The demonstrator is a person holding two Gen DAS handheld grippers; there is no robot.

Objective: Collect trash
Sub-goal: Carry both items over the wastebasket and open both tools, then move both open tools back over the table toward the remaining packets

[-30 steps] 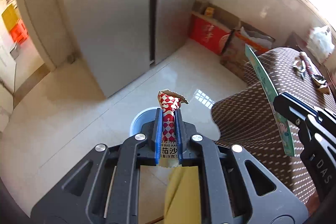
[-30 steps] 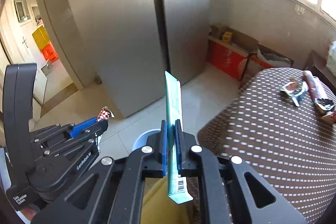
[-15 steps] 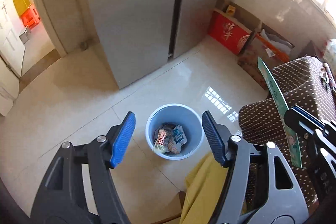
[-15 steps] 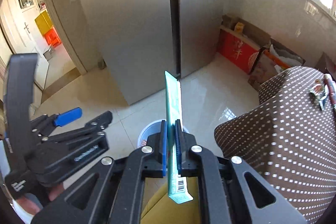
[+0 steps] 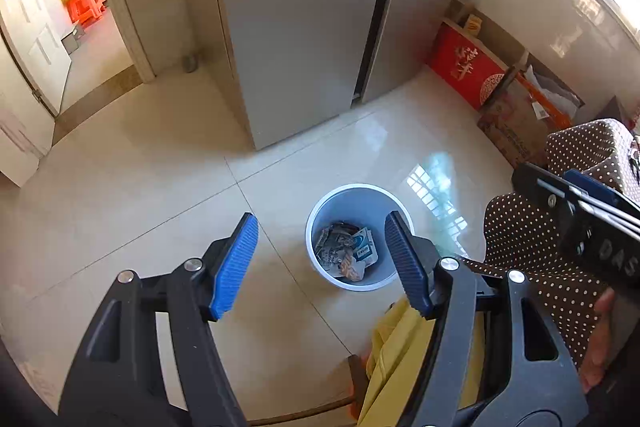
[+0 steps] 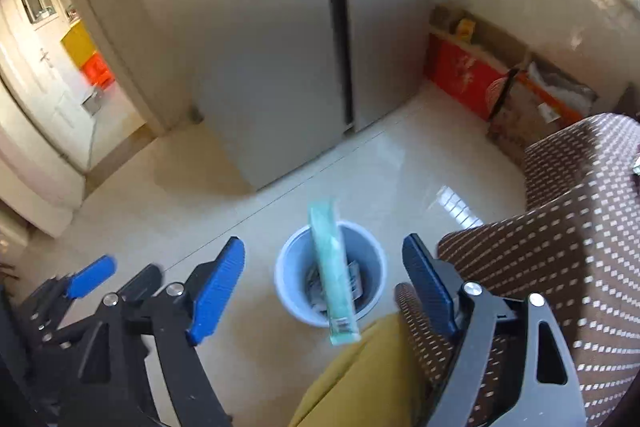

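Green wrapper in mid-air above the bin, free of both pads, blurred. Right hand-held gripper jaws opening, wrapper loose between them. Left hand-held gripper released, empty, over the bin on the floor; wrappers lie inside. Dotted counter at right.

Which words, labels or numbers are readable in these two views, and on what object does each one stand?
"DAS": white letters on the body of the right gripper, cut off at the picture's edge.
Gold characters on the red box: too blurred to read.
Print on the wrappers in the trash bin: too small.
Label on the teal wrapper: blurred.
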